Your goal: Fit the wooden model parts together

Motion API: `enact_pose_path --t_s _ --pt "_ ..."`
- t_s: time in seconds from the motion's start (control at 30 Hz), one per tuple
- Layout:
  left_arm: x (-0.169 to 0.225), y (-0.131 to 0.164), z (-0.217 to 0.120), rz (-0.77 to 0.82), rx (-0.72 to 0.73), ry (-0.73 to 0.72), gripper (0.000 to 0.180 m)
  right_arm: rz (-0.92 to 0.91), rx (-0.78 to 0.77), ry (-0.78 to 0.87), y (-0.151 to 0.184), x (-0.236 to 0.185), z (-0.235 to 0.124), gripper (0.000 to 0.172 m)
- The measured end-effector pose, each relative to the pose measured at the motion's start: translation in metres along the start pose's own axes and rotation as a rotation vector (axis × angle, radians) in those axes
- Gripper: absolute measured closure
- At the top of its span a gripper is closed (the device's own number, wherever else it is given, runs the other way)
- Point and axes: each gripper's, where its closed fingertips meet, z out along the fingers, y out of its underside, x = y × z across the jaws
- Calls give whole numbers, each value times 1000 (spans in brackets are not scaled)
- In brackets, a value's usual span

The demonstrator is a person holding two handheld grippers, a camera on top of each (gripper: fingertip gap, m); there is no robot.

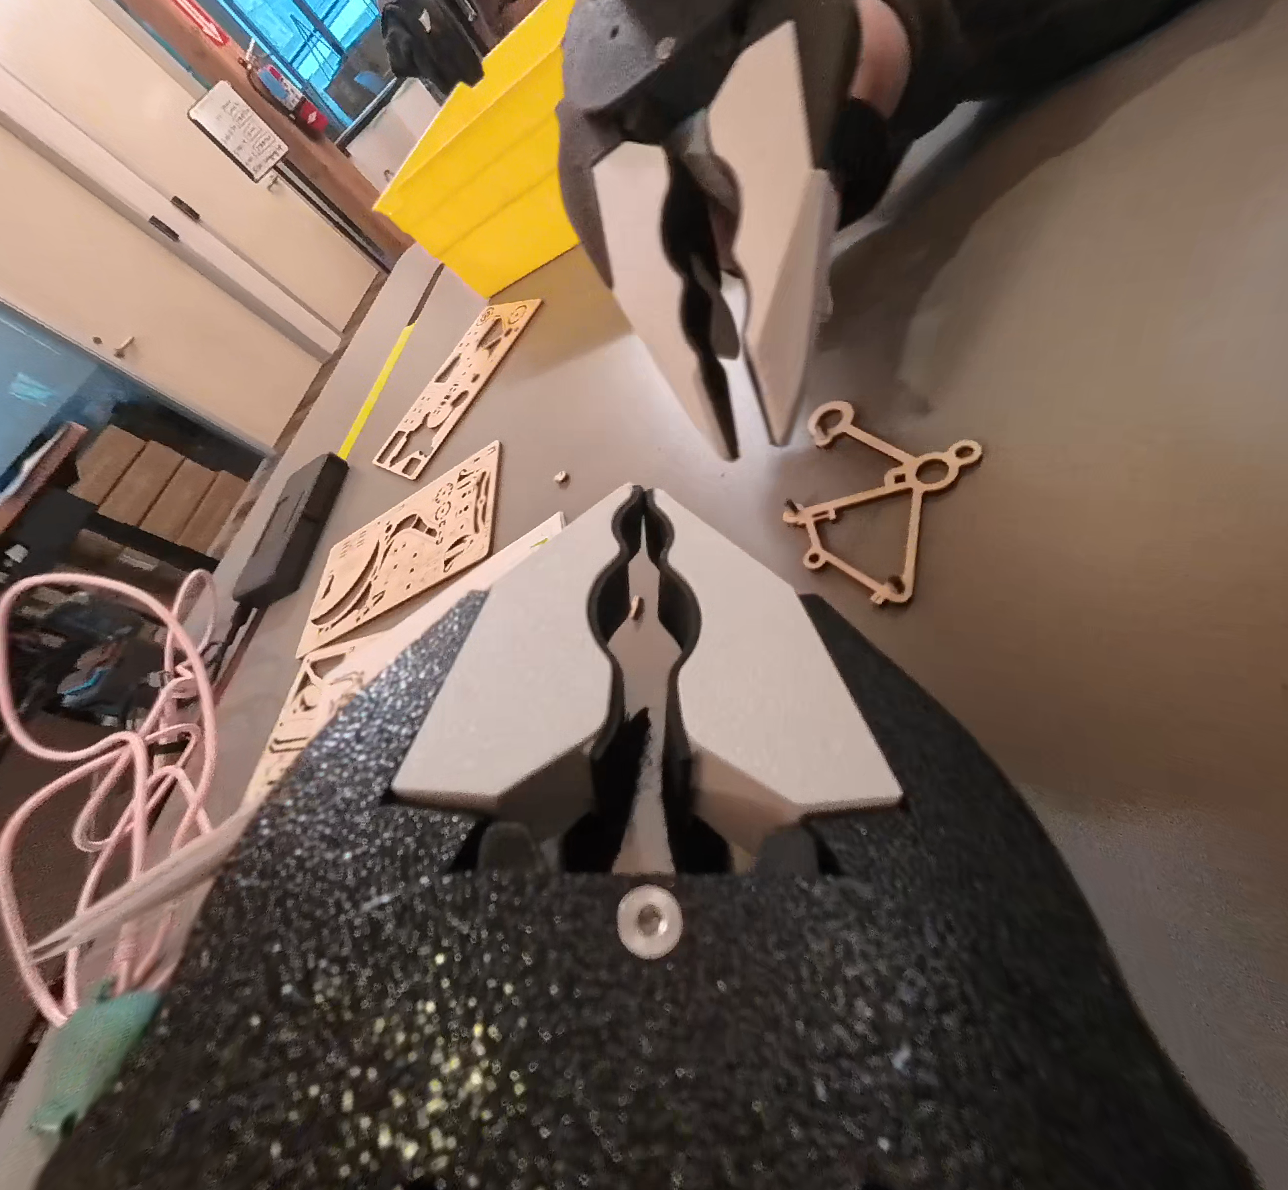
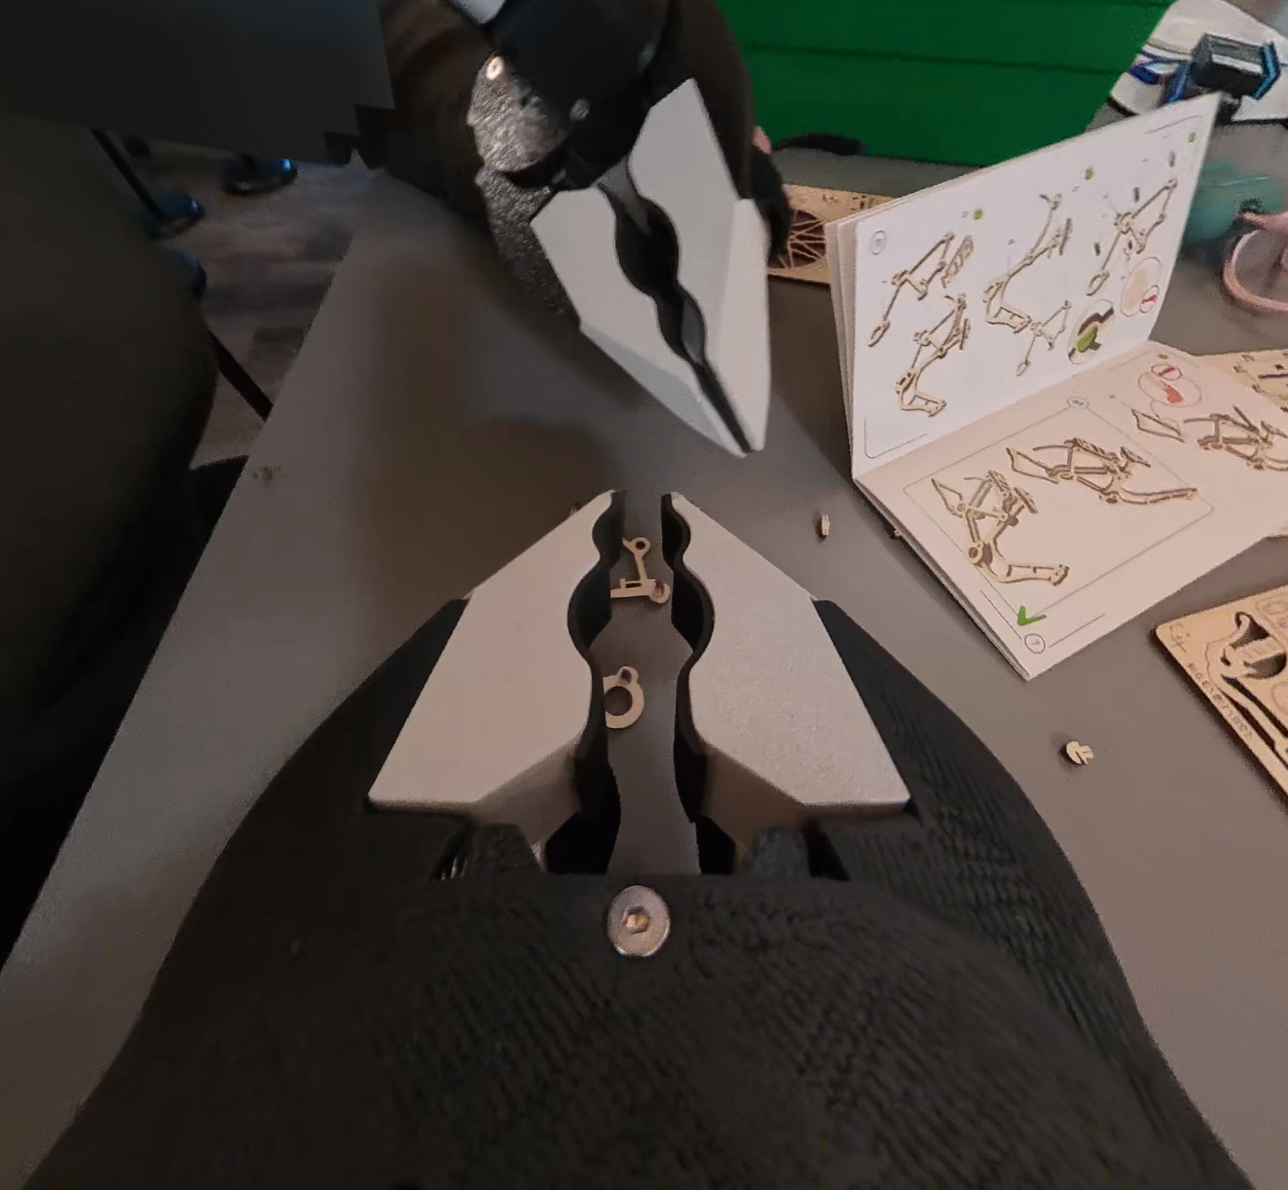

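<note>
Grey table carried everything. Green bin sat at the far edge, yellow bin off to the other side. Open instruction booklet lay beside the cut-out wooden sheets. Left gripper hovered with its tips pressed together, nothing pinched. Right gripper hung just above the table, jaws spread, gripping nothing. The triangular wooden frame part lay flat on the table near both tips, seen between the right fingers. Tiny wooden bits lay scattered nearby.
</note>
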Motion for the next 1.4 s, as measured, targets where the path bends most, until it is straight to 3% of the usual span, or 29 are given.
enact_pose_path --t_s 0.03,0.2,0.47,0.7,0.8,0.9,1.0,1.13,1.27,1.4 --pt "-2 0 0 -20 6 1 180 -24 -9 0 0 -2 1 163" --pt "-7 0 -1 -89 34 5 180 -122 -58 39 4 -4 6 162" --pt "-10 -4 -1 -16 42 -44 180 -193 -55 60 -2 -8 8 162" --pt "-26 -14 -21 22 51 -209 180 -369 34 205 -29 -12 1 161" --pt "-21 -28 -45 -33 99 -276 180 -454 136 274 -58 -48 -5 161" --pt "4 -54 -80 -67 200 -320 180 -523 146 234 -60 -112 -5 162" --pt "35 -72 -117 -90 274 -374 180 -515 25 95 -29 -176 6 163" --pt "70 -84 -153 -96 302 -447 180 -369 -132 -93 34 -239 40 164" --pt "91 -75 -171 -40 243 -539 180 -341 -321 -58 105 -248 91 165" --pt "104 -51 -189 -122 205 -619 180 -269 -543 -67 152 -236 120 159"
